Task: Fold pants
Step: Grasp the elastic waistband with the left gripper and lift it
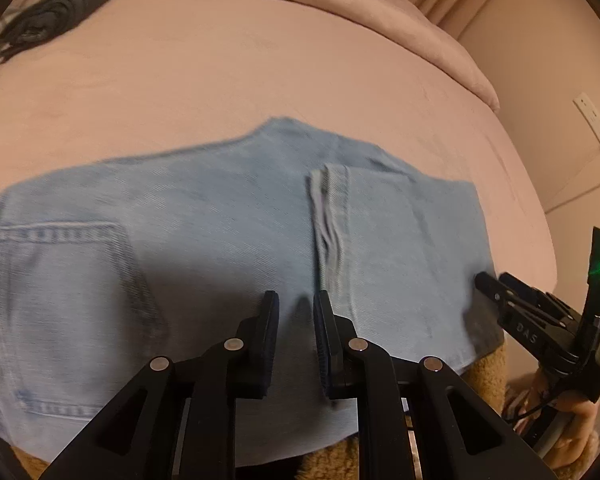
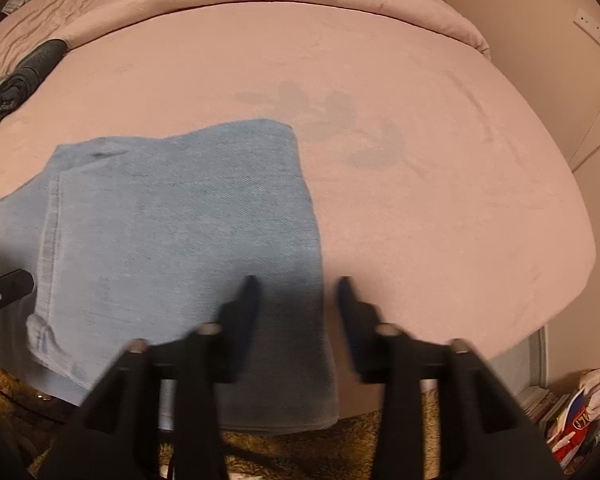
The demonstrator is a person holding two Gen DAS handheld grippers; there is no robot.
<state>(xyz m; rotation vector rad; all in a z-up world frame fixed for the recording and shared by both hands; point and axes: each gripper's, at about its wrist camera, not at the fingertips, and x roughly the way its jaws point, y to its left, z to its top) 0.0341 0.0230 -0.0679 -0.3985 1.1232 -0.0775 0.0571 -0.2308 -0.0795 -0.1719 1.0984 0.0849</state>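
- The jeans [image 1: 228, 216] are lying flat on the pink bed [image 1: 220, 72], right at the near edge, and they look partly folded already.
- Legs seem laid on top of each other, and the hem [image 1: 332, 220] end is flipped back over the rest, so I'd say at least one lengthwise fold and one crosswise fold are done.
- The back pocket [image 1: 64, 272] is showing on the left end, so the waist part isn't covered yet. Probably one more fold to go to make a compact stack.
- Left gripper [image 1: 296, 312] hovers over the middle of the denim with a narrow gap between its fingers, nothing pinched.
- Right gripper [image 2: 296, 292] is spread wider, straddling the right edge of the fold, also holding nothing as far as I can tell.
- Some dark clothes [image 1: 56, 8] sit at the far left of the bed, well apart from the jeans.
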